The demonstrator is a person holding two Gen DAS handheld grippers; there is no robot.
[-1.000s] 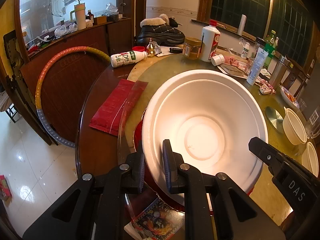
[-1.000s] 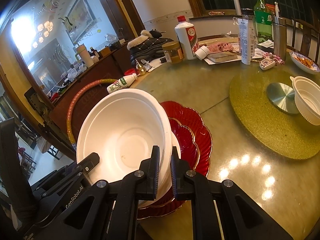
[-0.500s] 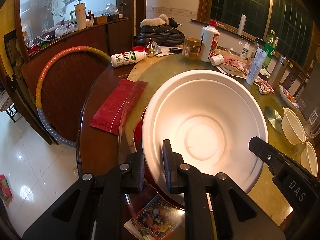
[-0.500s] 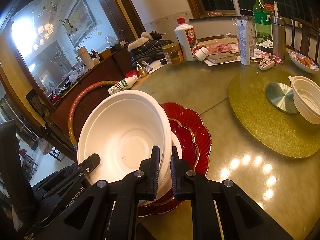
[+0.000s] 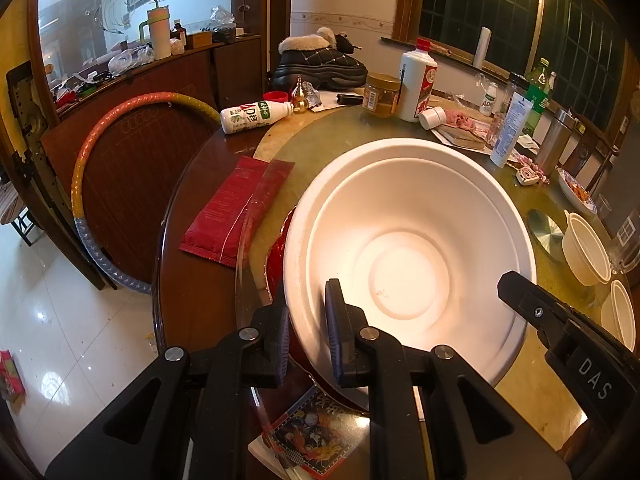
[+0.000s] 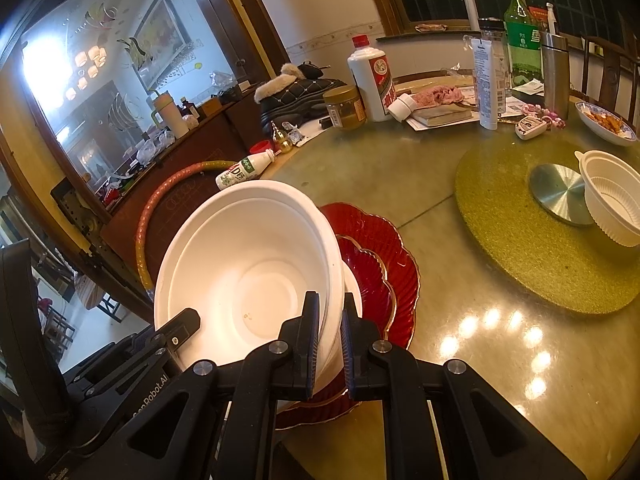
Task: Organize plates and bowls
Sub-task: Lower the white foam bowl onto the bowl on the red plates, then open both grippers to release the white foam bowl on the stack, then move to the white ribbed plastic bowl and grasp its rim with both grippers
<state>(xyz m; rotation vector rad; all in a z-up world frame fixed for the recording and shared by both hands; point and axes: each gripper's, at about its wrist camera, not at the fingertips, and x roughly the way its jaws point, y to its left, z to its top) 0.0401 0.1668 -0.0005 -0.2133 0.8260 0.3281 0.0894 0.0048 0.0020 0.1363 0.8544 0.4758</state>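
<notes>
A large white foam bowl [image 5: 408,240] fills the left wrist view and shows in the right wrist view [image 6: 248,264]. My left gripper [image 5: 306,332] is shut on its near left rim. My right gripper [image 6: 330,340] is shut on its opposite rim and appears as a black arm in the left wrist view [image 5: 560,320]. The bowl hangs over a stack of red scalloped plates [image 6: 380,256] with a white plate between them, near the table's edge. Whether the bowl touches the stack is hidden.
Two small white bowls [image 5: 584,248] stand at the right by a steel disc on a green mat [image 6: 532,240]. A red packet [image 5: 236,208], a lying drink bottle [image 5: 256,114], jars, bottles and a boot crowd the far table. A booklet [image 5: 316,436] lies under the left gripper.
The bowl has lifted and tilted slightly in both grippers; the right wrist view has drawn back a little from the table. Both grips are unchanged.
</notes>
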